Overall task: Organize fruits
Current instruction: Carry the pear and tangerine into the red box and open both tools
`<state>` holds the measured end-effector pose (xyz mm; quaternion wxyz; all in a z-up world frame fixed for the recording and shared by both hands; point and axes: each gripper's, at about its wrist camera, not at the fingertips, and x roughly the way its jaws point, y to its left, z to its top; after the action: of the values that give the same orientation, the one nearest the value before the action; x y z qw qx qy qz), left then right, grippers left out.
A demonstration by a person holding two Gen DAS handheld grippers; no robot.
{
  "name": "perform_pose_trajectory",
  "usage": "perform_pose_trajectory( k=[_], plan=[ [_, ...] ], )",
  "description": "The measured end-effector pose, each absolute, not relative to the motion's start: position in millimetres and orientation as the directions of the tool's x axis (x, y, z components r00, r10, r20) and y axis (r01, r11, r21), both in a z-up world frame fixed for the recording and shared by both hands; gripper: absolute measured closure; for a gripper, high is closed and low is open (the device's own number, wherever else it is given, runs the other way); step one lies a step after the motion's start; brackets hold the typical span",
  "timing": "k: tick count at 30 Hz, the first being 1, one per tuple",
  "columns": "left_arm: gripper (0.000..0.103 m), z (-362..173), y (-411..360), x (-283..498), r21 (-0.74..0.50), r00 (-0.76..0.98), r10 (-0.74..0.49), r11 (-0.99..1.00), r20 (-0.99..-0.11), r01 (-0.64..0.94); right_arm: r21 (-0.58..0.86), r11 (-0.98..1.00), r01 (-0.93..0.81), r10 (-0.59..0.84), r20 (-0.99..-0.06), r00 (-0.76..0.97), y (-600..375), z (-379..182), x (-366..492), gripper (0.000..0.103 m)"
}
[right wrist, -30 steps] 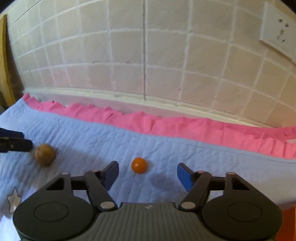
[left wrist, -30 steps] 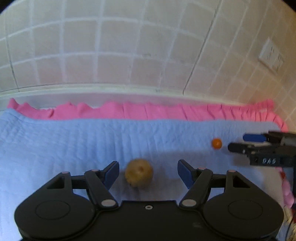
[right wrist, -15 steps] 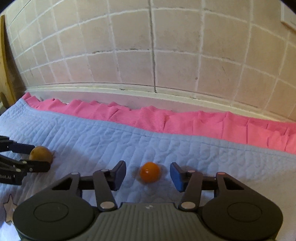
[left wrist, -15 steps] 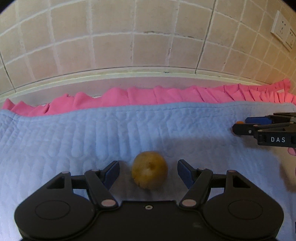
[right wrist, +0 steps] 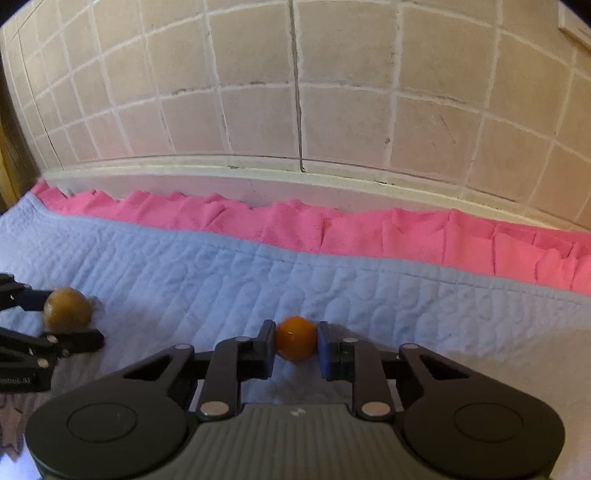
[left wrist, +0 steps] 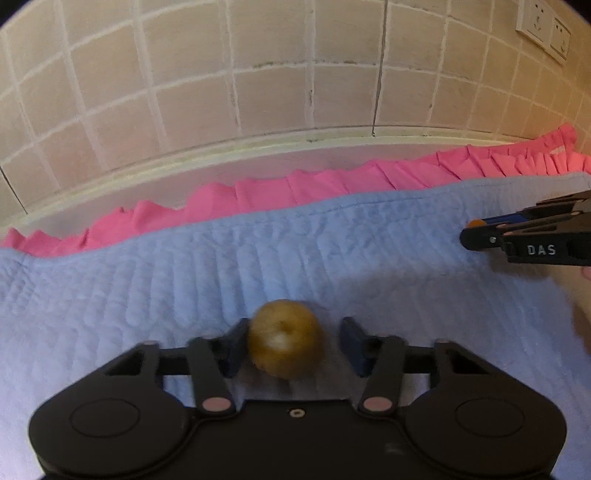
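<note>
A brown-yellow round fruit (left wrist: 284,343) lies on the blue quilted cover (left wrist: 184,280) between the fingers of my left gripper (left wrist: 291,332). Its jaws are closing: the left pad touches the fruit, while a gap still shows at the right pad. A small orange fruit (right wrist: 296,338) sits on the cover with my right gripper (right wrist: 295,326) shut on it, both pads against its sides. In the left wrist view the right gripper (left wrist: 476,232) enters from the right edge with a sliver of orange (left wrist: 477,222) at its tips. In the right wrist view the left gripper (right wrist: 64,317) frames the brown fruit (right wrist: 67,309) at far left.
A pink ruffled trim (left wrist: 295,188) runs along the cover's far edge, below a tiled wall (right wrist: 332,92). Wall sockets (left wrist: 543,26) sit at the upper right. A star-shaped thing (right wrist: 11,424) lies at the lower left of the right wrist view.
Both grippers came down and forward over their fruits. The right jaws closed onto the small orange fruit. The left jaws narrowed around the brown-yellow fruit.
</note>
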<state>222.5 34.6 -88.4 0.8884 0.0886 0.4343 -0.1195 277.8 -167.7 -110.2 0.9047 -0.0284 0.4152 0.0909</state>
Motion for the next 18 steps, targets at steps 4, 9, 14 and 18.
perform_pose_trajectory(
  k=[4, 9, 14, 18],
  plan=[
    [0.058, -80, 38, 223, 0.026, 0.592, -0.168, 0.952, -0.788, 0.304, -0.026, 0.982, -0.190, 0.107, -0.745, 0.659, -163, -98, 264, 0.078],
    [0.058, -57, 18, 212, 0.041, 0.629, -0.214, 0.930, -0.748, 0.364, -0.028, 0.990, -0.139, 0.080, -0.701, 0.709, -177, -68, 227, 0.078],
    [0.058, -28, -27, 201, 0.043, 0.633, -0.311, 0.877, -0.709, 0.479, -0.003, 1.000, -0.011, 0.007, -0.652, 0.759, -222, -39, 174, 0.078],
    [0.058, -4, -83, 192, 0.014, 0.592, -0.436, 0.797, -0.678, 0.604, 0.028, 0.987, 0.160, -0.107, -0.624, 0.774, -277, -24, 119, 0.078]
  ],
)
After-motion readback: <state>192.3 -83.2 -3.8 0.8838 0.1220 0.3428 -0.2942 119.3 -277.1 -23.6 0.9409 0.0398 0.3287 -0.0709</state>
